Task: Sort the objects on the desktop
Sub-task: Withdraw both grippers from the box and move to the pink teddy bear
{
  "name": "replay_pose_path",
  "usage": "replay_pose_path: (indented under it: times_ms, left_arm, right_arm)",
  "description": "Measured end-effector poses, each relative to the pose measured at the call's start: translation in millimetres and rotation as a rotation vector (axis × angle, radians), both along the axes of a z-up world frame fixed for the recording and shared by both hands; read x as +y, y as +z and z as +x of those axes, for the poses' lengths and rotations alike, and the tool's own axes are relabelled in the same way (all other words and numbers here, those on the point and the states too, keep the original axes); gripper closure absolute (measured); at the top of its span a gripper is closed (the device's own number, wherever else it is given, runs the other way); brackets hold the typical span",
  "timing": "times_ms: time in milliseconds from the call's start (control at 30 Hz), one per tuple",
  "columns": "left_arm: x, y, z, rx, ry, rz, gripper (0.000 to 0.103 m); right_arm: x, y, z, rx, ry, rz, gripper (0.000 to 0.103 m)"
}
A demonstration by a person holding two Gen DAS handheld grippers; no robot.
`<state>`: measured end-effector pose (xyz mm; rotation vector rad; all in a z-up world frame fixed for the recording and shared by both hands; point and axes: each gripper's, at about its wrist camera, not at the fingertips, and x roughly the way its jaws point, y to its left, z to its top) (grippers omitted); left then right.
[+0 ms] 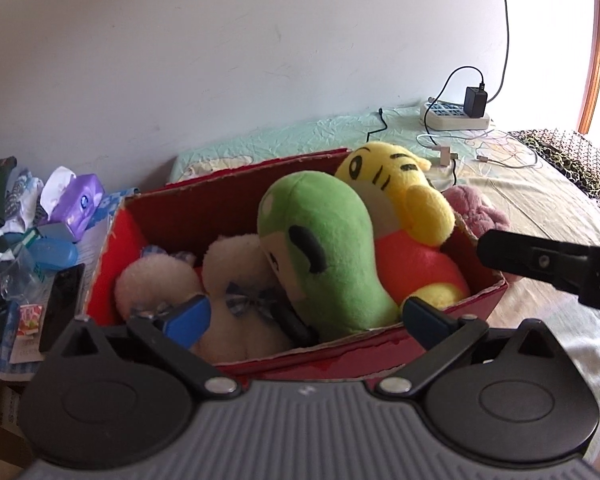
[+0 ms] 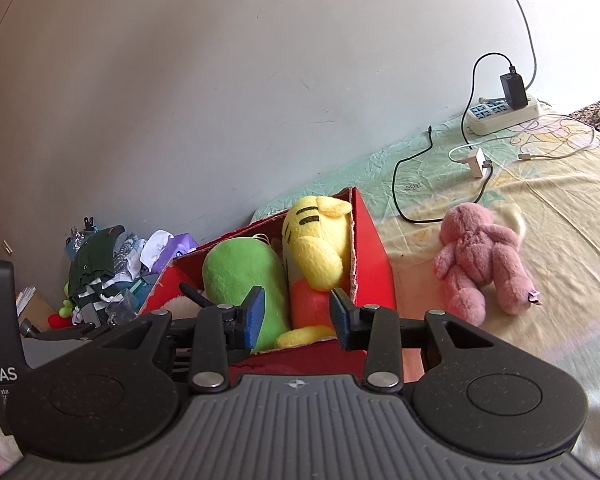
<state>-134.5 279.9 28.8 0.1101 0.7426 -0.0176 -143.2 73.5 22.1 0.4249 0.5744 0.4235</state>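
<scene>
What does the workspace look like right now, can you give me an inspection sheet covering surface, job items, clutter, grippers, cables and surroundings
Surface: bed sheet, pale green and yellow, wrinkled.
Job's things: red cardboard box holds a green plush, yellow plush and white plush; pink plush lies on the sheet outside the box, to its right.
Clutter: purple tissue pack, black phone and folded clothes piled left of the box.
Grippers: left gripper open over the box's near edge; right gripper open, empty.
Cables: power strip with black adapter; loose white charger cables on the sheet.
Surroundings: plain white wall.
</scene>
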Motion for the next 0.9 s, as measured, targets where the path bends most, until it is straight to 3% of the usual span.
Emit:
replay_pose_path:
  times_ms: [300,900]
  left_arm:
    - [-4.7,-0.1,2.0,0.014,0.033,0.026,0.001]
    - [-33.0,14.7,11.9,0.029,0.211,0.043,0.001]
  right_arm:
    - [-7.1,-6.0,-1.8,0.014,0.001,0.027,0.064]
    - [-48.2,-1.4,30.1,0.012,0.182,0.080,0.063]
